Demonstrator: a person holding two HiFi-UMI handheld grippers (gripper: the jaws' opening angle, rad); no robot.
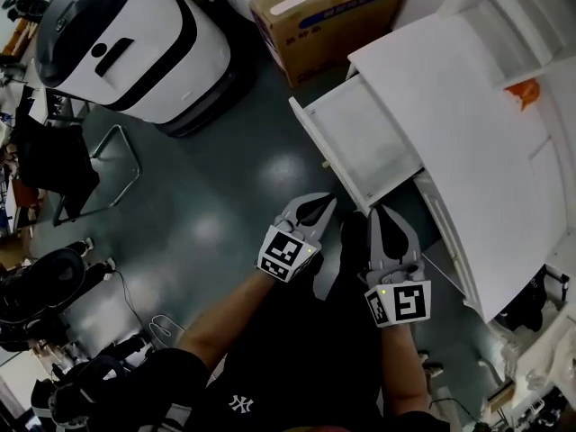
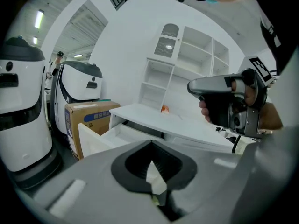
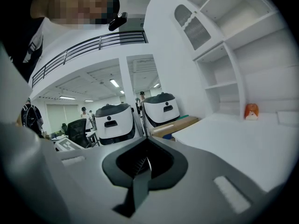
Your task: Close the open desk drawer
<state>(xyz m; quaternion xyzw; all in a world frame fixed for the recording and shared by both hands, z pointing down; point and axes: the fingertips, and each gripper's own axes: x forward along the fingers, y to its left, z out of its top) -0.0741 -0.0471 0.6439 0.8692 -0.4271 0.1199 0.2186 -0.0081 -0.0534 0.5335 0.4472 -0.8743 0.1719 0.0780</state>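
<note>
The white desk (image 1: 468, 124) runs along the right of the head view. Its top drawer (image 1: 364, 138) is pulled out toward the left, and its inside looks bare. My left gripper (image 1: 326, 202) is shut and hangs just below the drawer's front panel (image 1: 324, 151), apart from it. My right gripper (image 1: 378, 211) is also shut, beside the desk's front edge. In the left gripper view the shut gripper (image 2: 152, 146) points at the open drawer (image 2: 100, 134). The right gripper (image 3: 147, 143) looks past the desk top (image 3: 233, 143).
A cardboard box (image 1: 328, 12) stands on the floor behind the drawer. Large white robots (image 1: 126, 39) stand at the upper left, and a chair (image 1: 54, 165) at the left. White shelves (image 1: 513, 16) and a small orange object (image 1: 527, 91) sit on the desk.
</note>
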